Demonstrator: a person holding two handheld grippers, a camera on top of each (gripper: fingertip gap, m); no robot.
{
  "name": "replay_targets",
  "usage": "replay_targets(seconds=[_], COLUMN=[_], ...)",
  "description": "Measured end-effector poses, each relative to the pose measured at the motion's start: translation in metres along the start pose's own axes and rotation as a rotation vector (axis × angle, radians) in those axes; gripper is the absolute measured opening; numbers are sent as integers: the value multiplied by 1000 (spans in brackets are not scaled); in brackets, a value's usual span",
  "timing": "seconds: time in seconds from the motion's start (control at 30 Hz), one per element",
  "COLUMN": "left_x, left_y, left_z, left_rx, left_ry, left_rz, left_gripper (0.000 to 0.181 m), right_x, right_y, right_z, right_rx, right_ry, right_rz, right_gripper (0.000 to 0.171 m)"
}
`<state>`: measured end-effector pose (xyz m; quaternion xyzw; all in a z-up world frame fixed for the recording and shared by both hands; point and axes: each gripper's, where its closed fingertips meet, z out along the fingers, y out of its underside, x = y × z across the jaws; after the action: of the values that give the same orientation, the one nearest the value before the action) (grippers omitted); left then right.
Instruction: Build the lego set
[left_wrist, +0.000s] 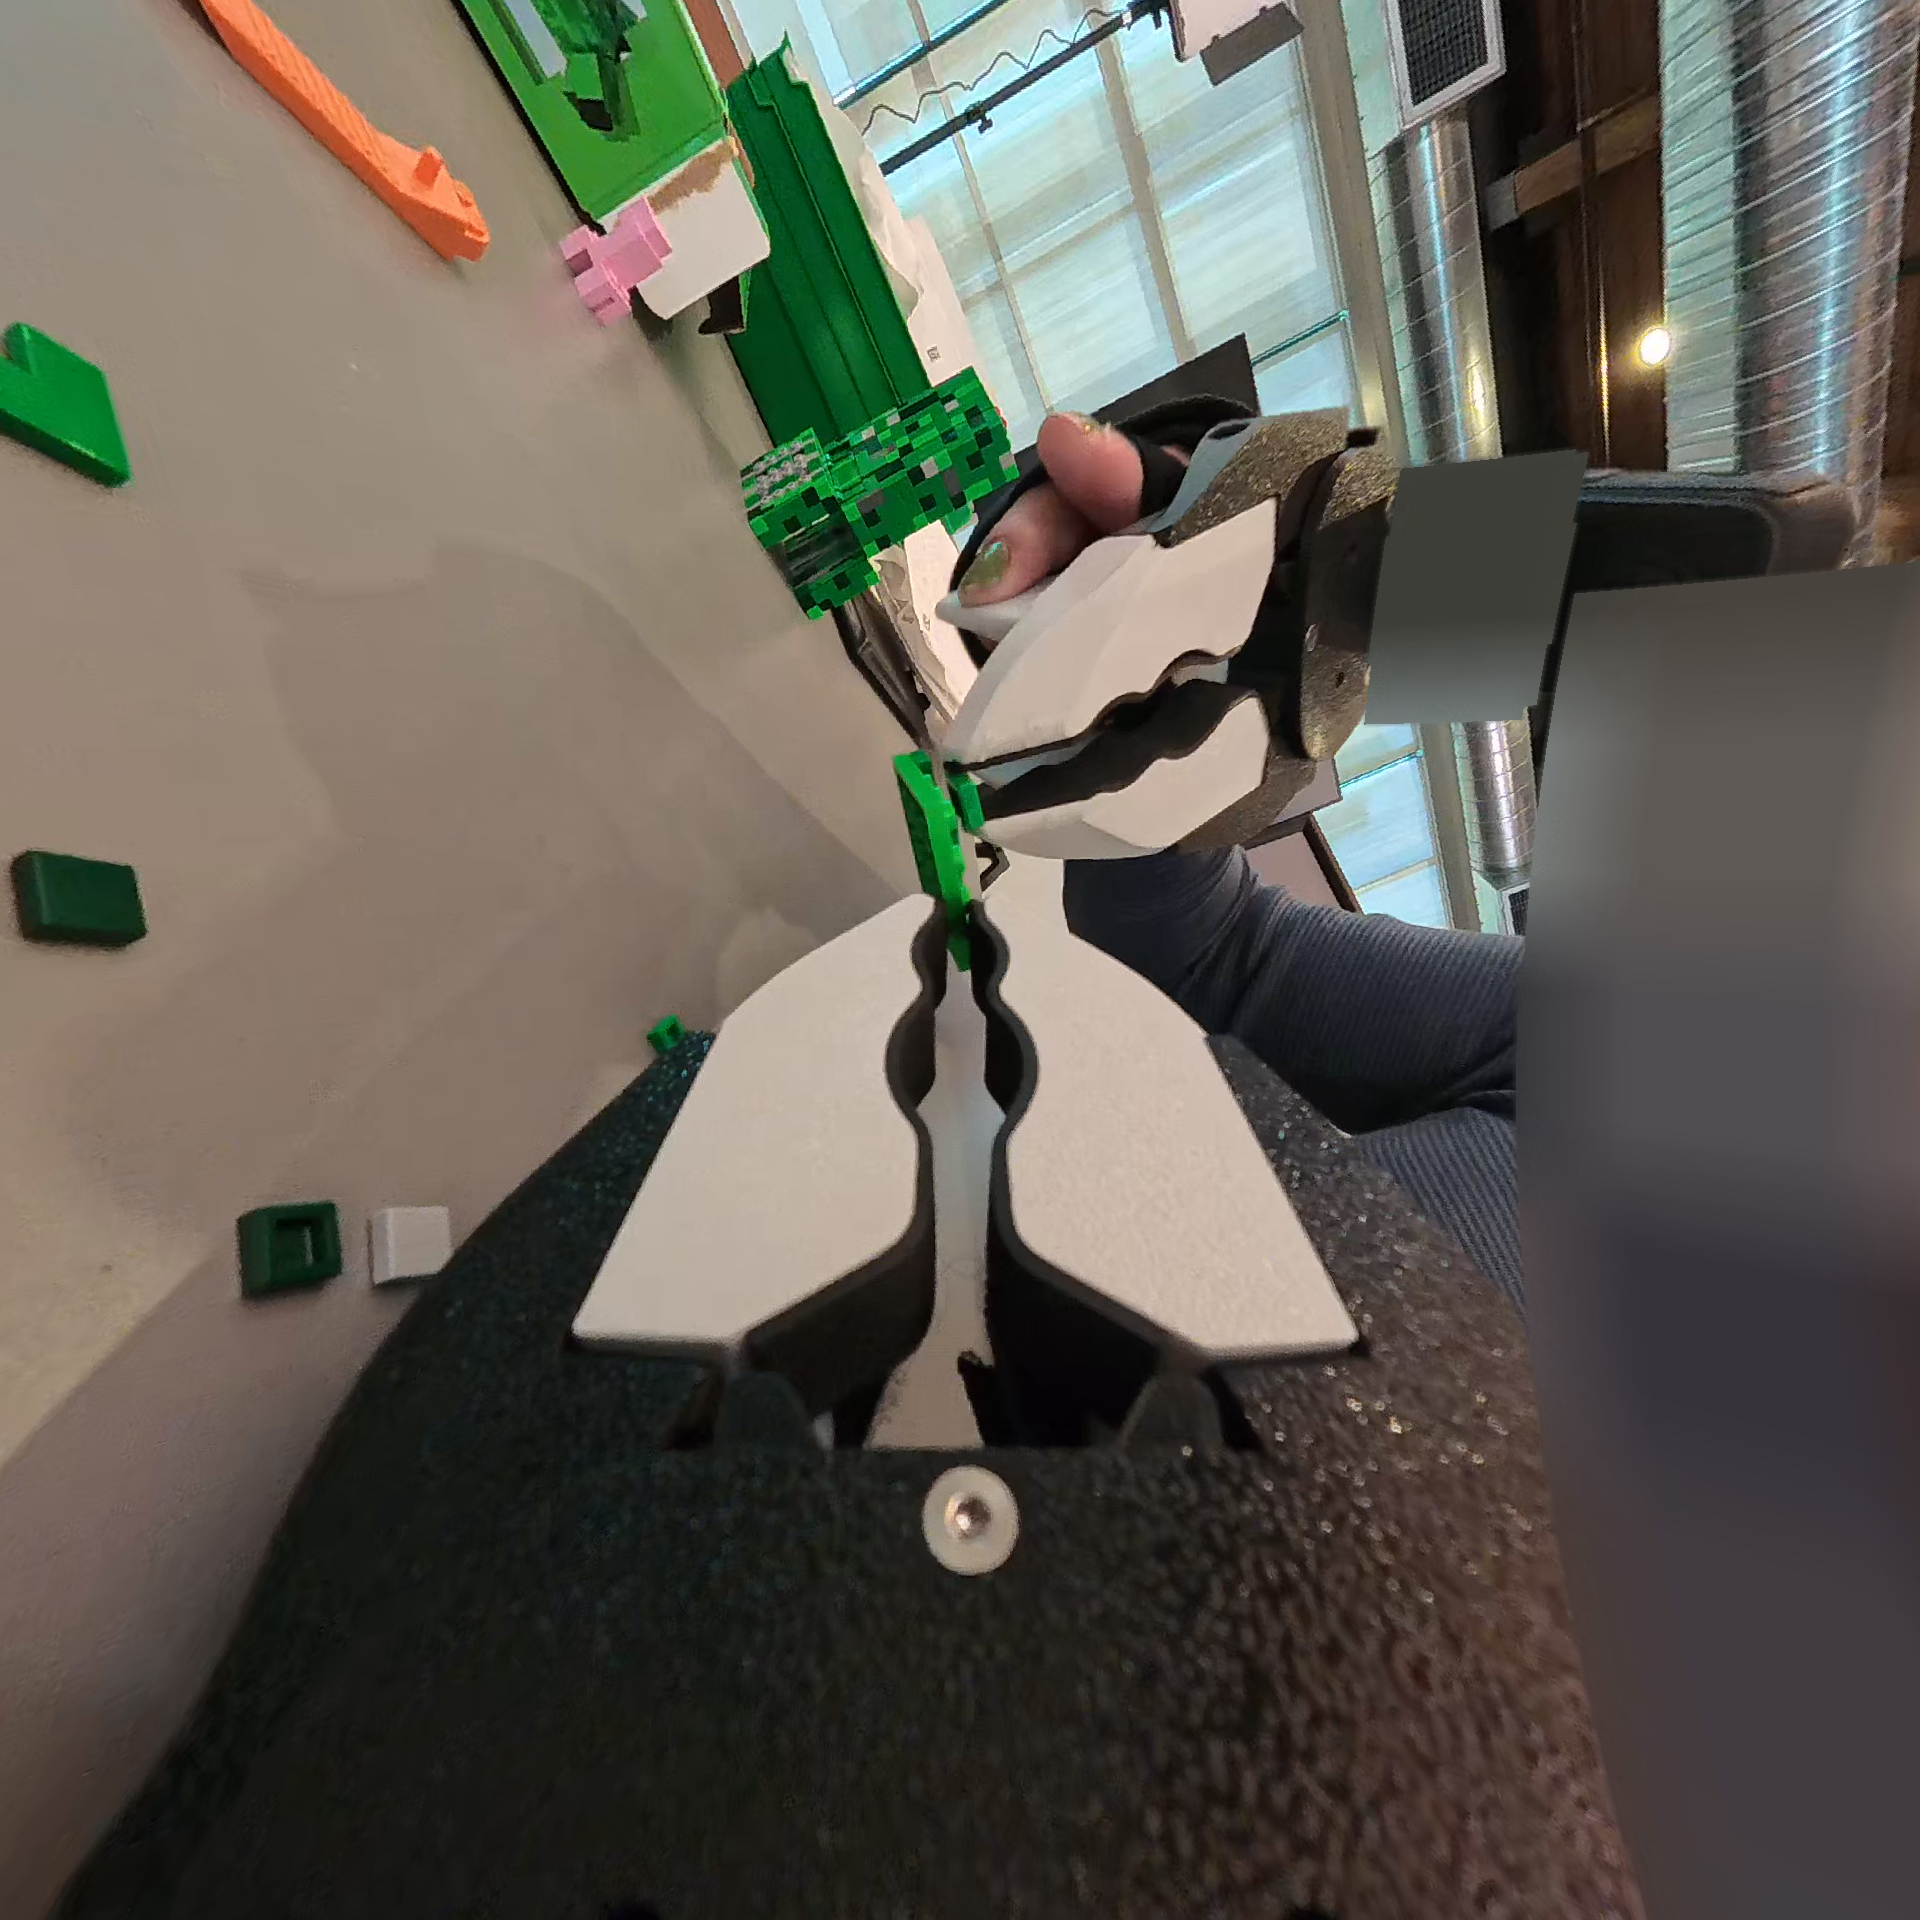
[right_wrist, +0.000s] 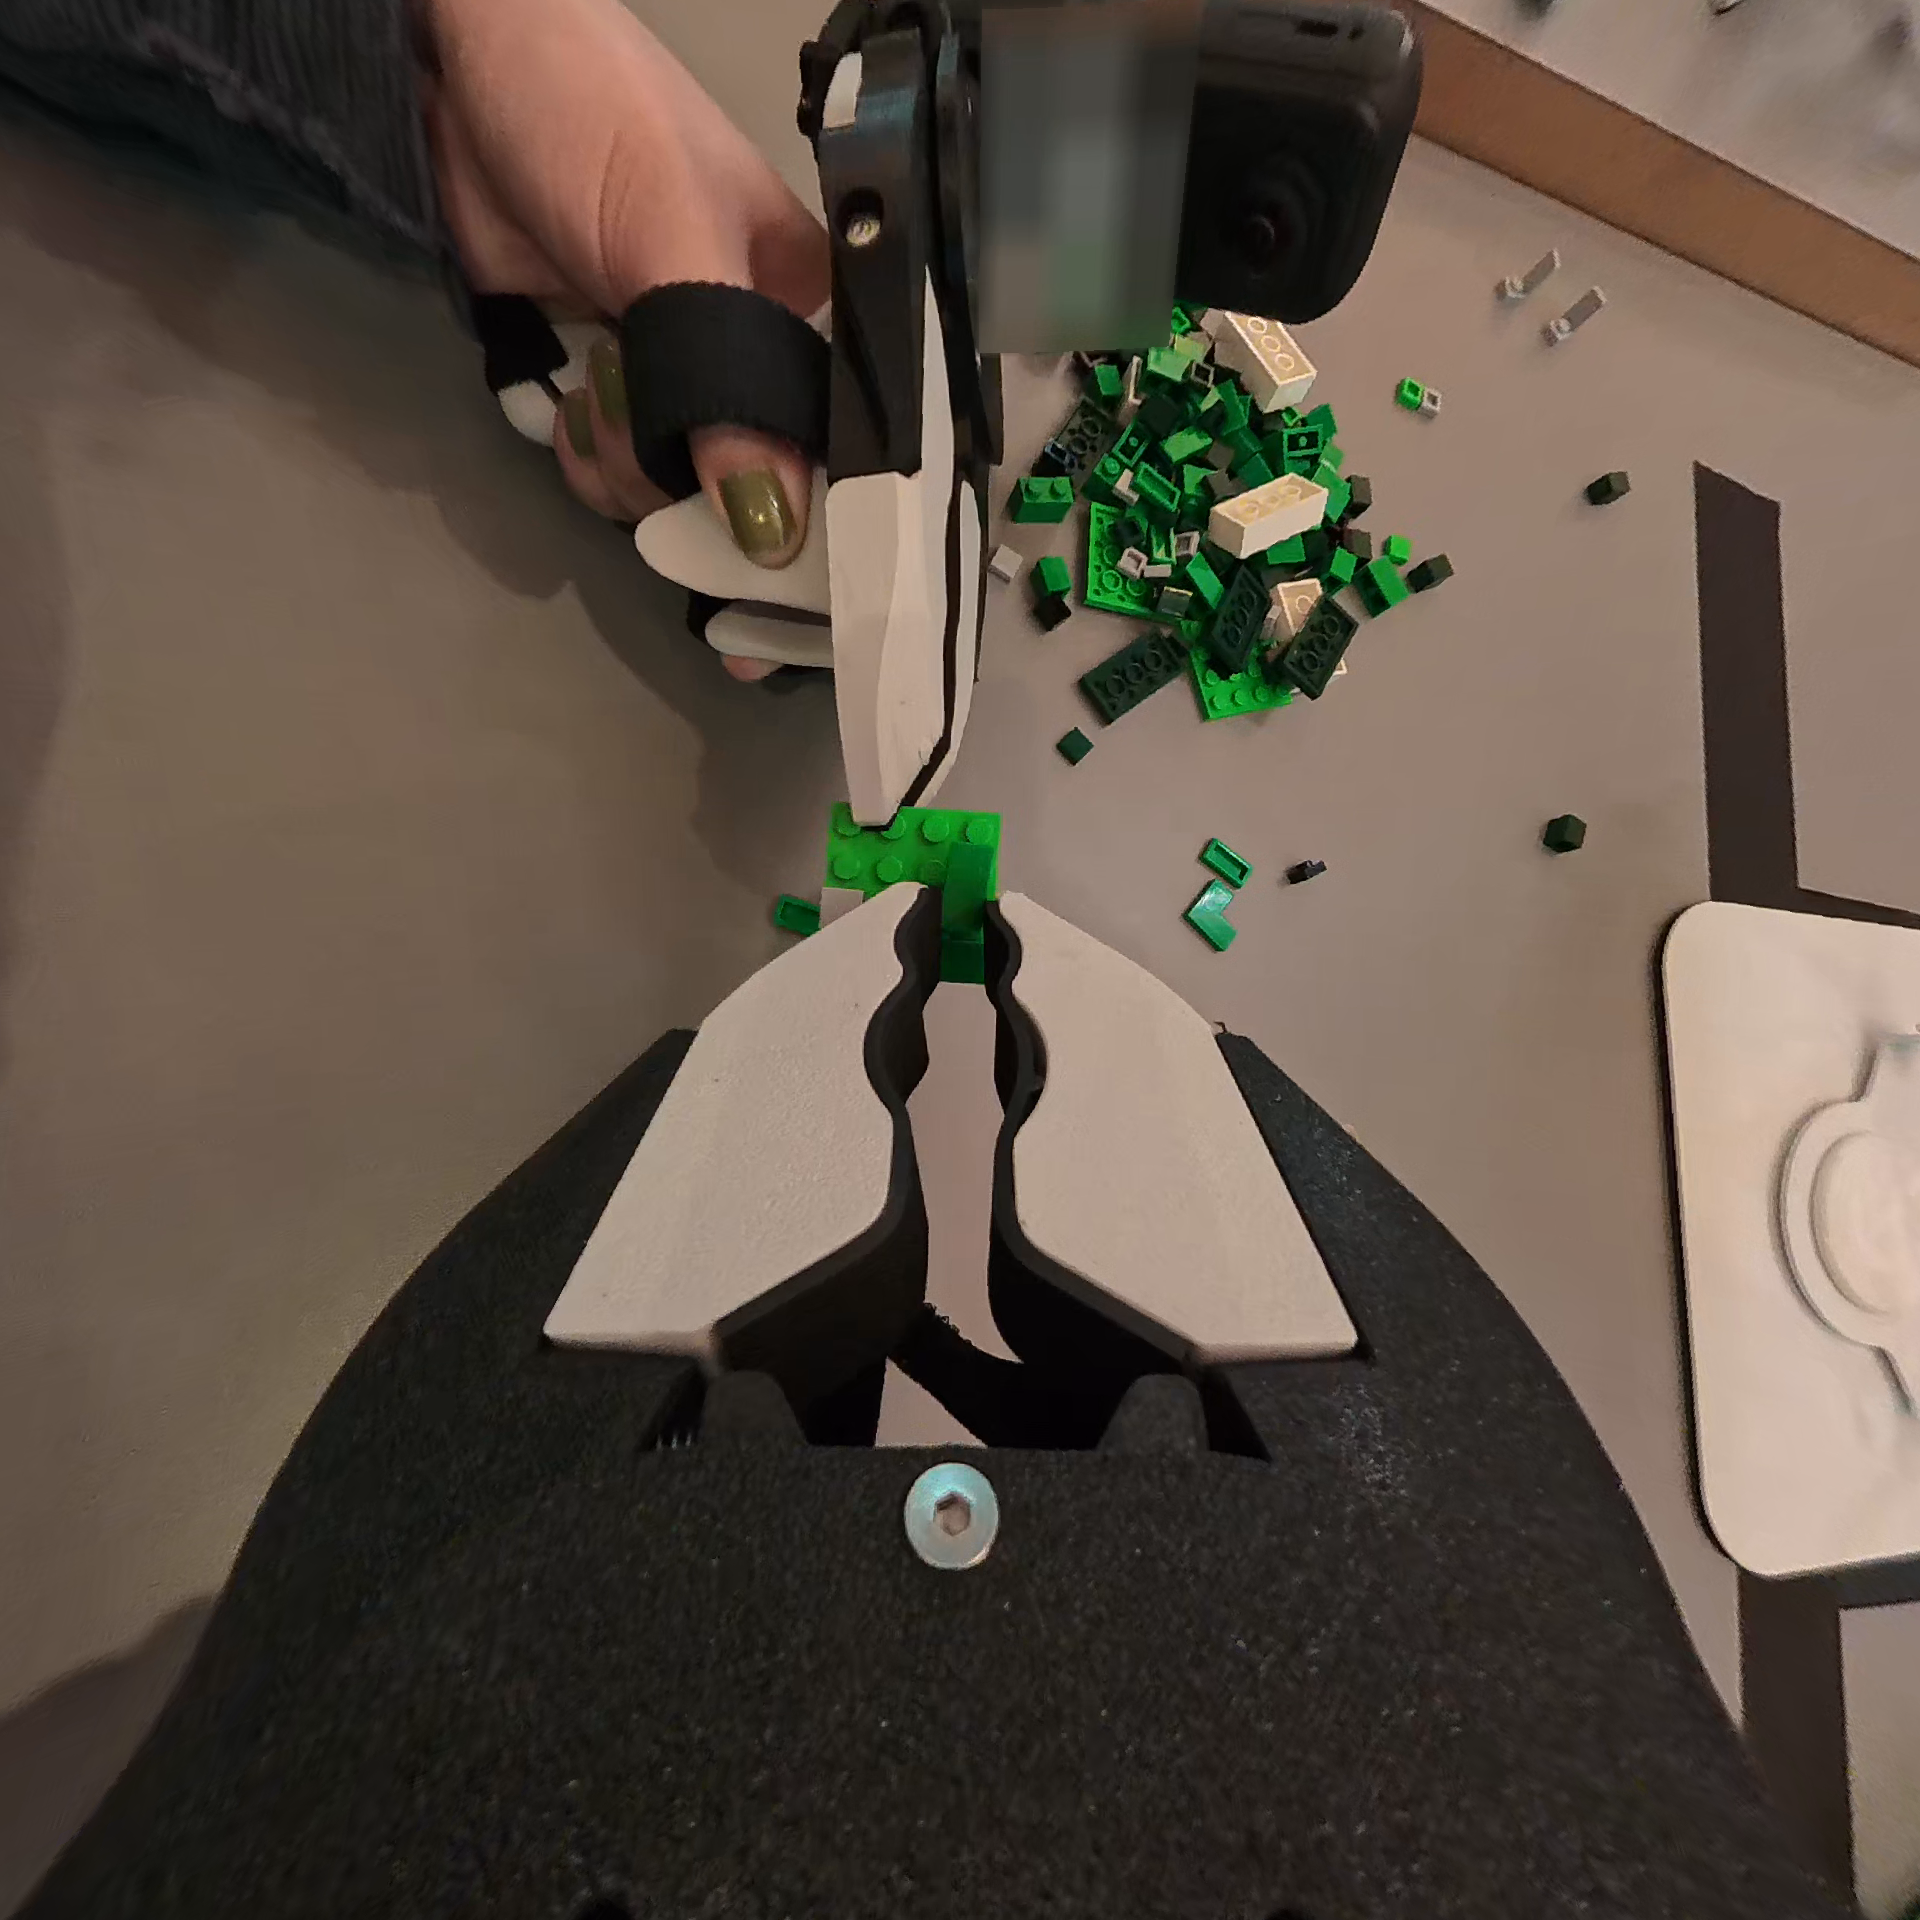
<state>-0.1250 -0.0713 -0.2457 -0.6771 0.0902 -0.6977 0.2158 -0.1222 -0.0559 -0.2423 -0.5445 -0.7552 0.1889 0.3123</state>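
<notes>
My left gripper (left_wrist: 951, 930) is shut on the edge of a bright green studded plate (left_wrist: 932, 847) and holds it up above the grey table. In the right wrist view the left gripper (right_wrist: 894, 810) comes down from the top onto the plate's (right_wrist: 914, 844) far left corner. My right gripper (right_wrist: 961, 912) is shut on a small bright green piece (right_wrist: 968, 883) that lies against the plate's studded face. In the left wrist view the right gripper (left_wrist: 961, 787) reaches in from the right, with the small piece (left_wrist: 966, 802) touching the plate.
A pile of green, dark green and white bricks (right_wrist: 1216, 520) lies behind the plate, with loose pieces around it. A white pad (right_wrist: 1787, 1247) sits at the right. An orange separator (left_wrist: 353, 125), a green box (left_wrist: 592, 94), a pink model (left_wrist: 613, 260) and a green pixel-block model (left_wrist: 883, 478) stand farther off. Less than 4 cm separates the two grippers' tips. The right tips stand about 30 centimetres off the pink model (left_wrist: 613, 260).
</notes>
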Motion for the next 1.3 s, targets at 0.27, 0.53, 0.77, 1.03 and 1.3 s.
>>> replay_targets(seconds=[0.27, 0.53, 0.77, 1.03, 1.3], left_x=[0, 0, 1, 1, 4], left_y=[2, 2, 2, 3, 3], left_z=[1, 1, 1, 1, 1], left_rx=[-13, -16, -16, -21, -24], left_ry=[-2, 3, 10, 15, 32], left_rz=[5, 6, 5, 7, 7], left_gripper=[3, 3, 3, 3, 3], right_x=[-1, -2, -2, -3, -2], right_y=[3, 3, 4, 3, 1], right_z=[0, -2, -3, -2, -7], right_rx=[-67, -79, -69, -58, -18], right_ry=[-27, -38, -35, -30, -36], right_rz=[-27, -33, -15, -17, 18], right_gripper=[7, 8, 8, 9, 15])
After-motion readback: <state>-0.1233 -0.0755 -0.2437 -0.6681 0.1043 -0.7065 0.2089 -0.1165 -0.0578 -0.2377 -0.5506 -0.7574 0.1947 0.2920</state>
